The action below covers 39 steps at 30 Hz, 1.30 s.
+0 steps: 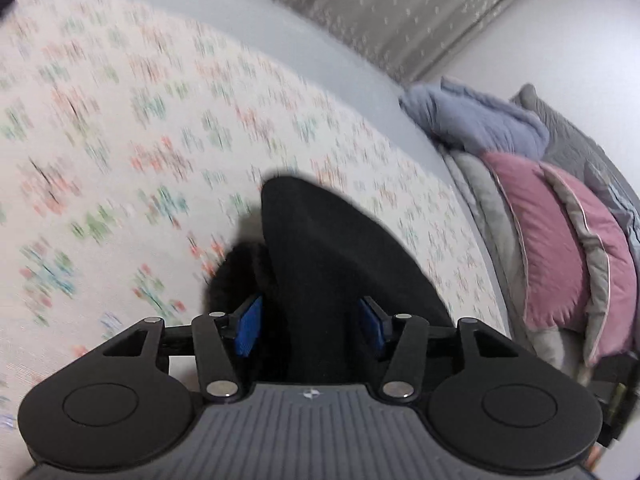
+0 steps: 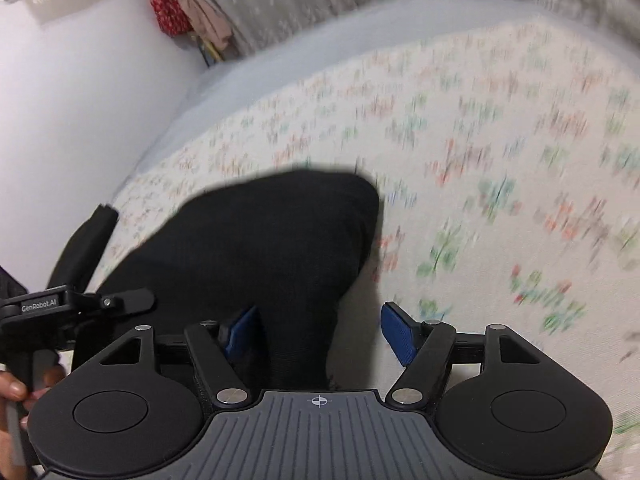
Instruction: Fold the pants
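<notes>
Black pants (image 1: 328, 248) lie bunched on a floral bedspread (image 1: 120, 120). In the left wrist view a thick fold of them fills the space between the blue pads of my left gripper (image 1: 312, 322); the pads' inner faces still show, and the jaws stand apart. In the right wrist view the pants (image 2: 260, 240) form a broad dark heap ahead. My right gripper (image 2: 320, 330) is open. Its left pad lies against the cloth, and its right pad (image 2: 396, 334) stands clear of it over the bedspread (image 2: 480, 160).
Pink pillows (image 1: 560, 240) and a blue-grey blanket (image 1: 480, 120) pile up at the bed's right end. A white wall and hanging red cloth (image 2: 168, 8) lie beyond the far side. The left gripper's housing (image 2: 40, 306) and a person's hand (image 2: 16, 390) sit at the right view's left edge.
</notes>
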Each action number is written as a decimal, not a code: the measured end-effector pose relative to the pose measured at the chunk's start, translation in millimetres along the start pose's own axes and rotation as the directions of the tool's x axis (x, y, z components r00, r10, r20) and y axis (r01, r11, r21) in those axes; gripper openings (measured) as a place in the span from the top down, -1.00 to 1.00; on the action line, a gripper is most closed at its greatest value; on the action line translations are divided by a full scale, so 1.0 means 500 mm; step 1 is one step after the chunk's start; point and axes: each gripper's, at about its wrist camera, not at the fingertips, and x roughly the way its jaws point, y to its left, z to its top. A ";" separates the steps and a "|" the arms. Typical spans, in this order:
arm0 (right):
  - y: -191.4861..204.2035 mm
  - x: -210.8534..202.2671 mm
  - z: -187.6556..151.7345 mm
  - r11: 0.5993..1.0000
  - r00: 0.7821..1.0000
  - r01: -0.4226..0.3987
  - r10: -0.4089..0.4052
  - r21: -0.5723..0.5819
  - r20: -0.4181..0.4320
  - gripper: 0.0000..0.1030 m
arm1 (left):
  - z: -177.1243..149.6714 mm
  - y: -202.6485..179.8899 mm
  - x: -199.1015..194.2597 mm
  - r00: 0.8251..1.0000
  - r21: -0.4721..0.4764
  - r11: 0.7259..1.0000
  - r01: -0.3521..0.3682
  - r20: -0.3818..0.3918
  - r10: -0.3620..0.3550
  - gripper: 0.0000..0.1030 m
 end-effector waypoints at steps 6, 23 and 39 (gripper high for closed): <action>0.037 -0.089 -0.006 0.997 0.990 -0.028 0.038 -0.072 0.133 -0.33 | -0.025 -0.103 -0.036 0.993 0.252 0.967 -0.037 0.122 0.007 -0.17; 0.149 0.011 -0.130 0.934 0.992 0.052 -0.091 -0.353 -0.092 0.03 | -0.101 -0.136 0.070 0.963 0.428 0.863 -0.269 0.096 0.252 -0.15; 0.175 -0.112 -0.159 0.938 0.994 0.089 -0.065 -0.335 0.083 -0.25 | -0.109 -0.173 -0.050 0.955 0.410 0.867 -0.284 0.207 0.214 -0.45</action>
